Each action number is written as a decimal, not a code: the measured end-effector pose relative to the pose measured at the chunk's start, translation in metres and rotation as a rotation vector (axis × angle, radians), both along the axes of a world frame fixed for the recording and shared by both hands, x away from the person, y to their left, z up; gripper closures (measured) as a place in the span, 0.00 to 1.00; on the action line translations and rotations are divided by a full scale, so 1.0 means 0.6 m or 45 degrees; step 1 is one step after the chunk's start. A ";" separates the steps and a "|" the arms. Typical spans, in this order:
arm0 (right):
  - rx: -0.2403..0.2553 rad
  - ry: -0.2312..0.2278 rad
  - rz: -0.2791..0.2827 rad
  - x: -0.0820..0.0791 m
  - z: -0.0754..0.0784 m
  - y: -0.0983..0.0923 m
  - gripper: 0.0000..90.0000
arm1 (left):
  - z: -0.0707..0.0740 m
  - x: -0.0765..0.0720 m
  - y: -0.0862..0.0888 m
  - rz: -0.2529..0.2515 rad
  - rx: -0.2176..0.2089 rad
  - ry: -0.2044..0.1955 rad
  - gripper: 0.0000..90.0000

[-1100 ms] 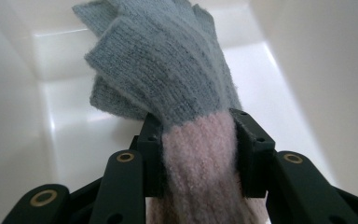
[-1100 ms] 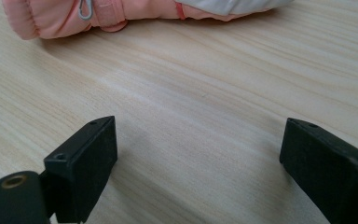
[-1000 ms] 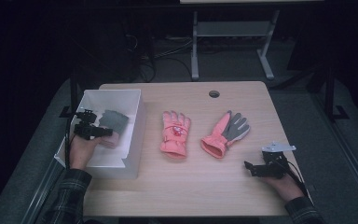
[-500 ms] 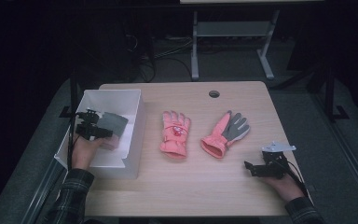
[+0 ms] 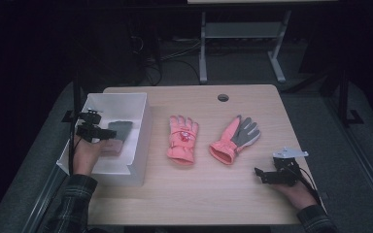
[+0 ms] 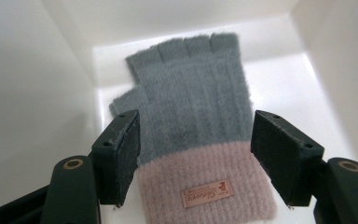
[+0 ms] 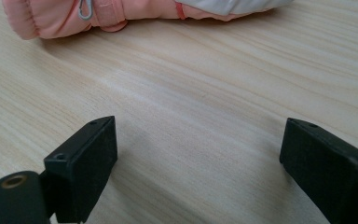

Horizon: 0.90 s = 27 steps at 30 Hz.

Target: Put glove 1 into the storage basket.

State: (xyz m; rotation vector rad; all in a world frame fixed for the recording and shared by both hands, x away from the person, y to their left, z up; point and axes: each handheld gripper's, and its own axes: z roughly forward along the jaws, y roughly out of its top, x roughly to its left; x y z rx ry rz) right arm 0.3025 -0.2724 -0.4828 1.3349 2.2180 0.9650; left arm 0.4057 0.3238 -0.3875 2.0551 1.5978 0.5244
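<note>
A knit fingerless glove [image 6: 191,84], grey with a pale pink cuff and a small label, lies flat on the floor of a white box [image 5: 126,104]. My left gripper [image 6: 196,121] straddles its cuff end. Its jaws have just been opening and now stand apart on either side of the glove, no longer pressing it. From above, the left gripper [image 5: 110,134] reaches into the box over the knit glove [image 5: 120,130]. My right gripper [image 5: 260,174] rests open near the table's front right, with bare wood between its jaws [image 7: 198,135].
Two pink ski gloves lie mid-table: one back-up [image 5: 182,138], one with its grey palm up [image 5: 235,138]; the cuff of one pink glove [image 7: 51,18] is ahead of the right gripper. A cable hole [image 5: 223,97] sits at the table's far edge. White box walls [image 6: 28,70] flank the left gripper.
The left gripper's jaws have spread and let go of the knit glove, which now lies in the box. The right hand has not moved.
</note>
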 end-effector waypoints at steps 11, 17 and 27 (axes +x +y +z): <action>0.000 0.000 0.000 0.000 0.000 0.000 0.12 | -0.016 0.011 -0.033 -0.221 -0.182 0.079 1.00; 0.000 0.000 0.000 0.000 0.000 0.000 0.12 | -0.018 0.007 -0.055 -0.282 -0.229 0.053 1.00; 0.001 0.001 -0.001 0.000 0.000 0.000 0.12 | 0.063 -0.008 -0.077 -0.395 -0.267 -0.072 1.00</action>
